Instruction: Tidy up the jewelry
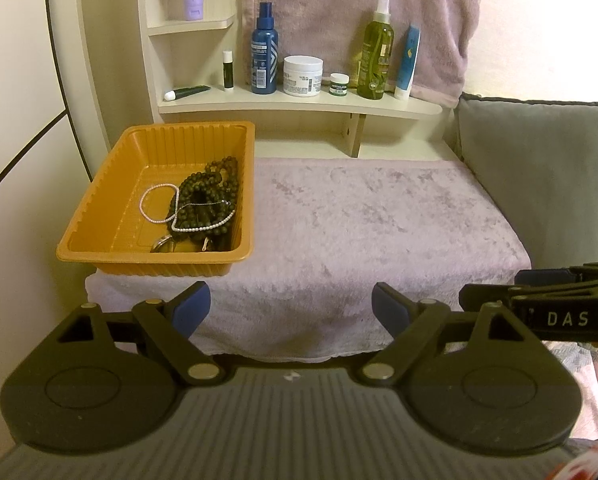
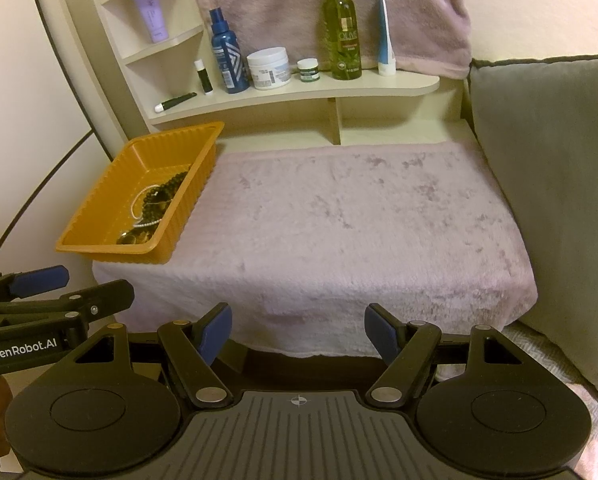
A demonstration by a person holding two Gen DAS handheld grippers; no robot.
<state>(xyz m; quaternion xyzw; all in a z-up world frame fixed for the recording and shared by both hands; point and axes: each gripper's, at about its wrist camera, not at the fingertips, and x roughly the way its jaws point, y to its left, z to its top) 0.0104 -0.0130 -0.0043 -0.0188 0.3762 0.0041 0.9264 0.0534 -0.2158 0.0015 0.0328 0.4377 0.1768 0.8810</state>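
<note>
Ahead of my tongs, the towel-covered tabletop [image 2: 359, 220] lies bare across its middle and right. The orange tray [image 1: 99, 216] blocks the left edge. A grey cushion [image 2: 551, 184] walls the right side; the bottle-lined shelf [image 1: 299, 106] closes the rear.

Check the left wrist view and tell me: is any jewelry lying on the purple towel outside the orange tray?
No. The beads and pearl strands all lie inside the orange tray; the purple towel shows only bare pile.

The left claw [image 1: 291, 304] gapes empty before an orange tray [image 1: 99, 216] holding dark beads [image 1: 207, 192].
</note>
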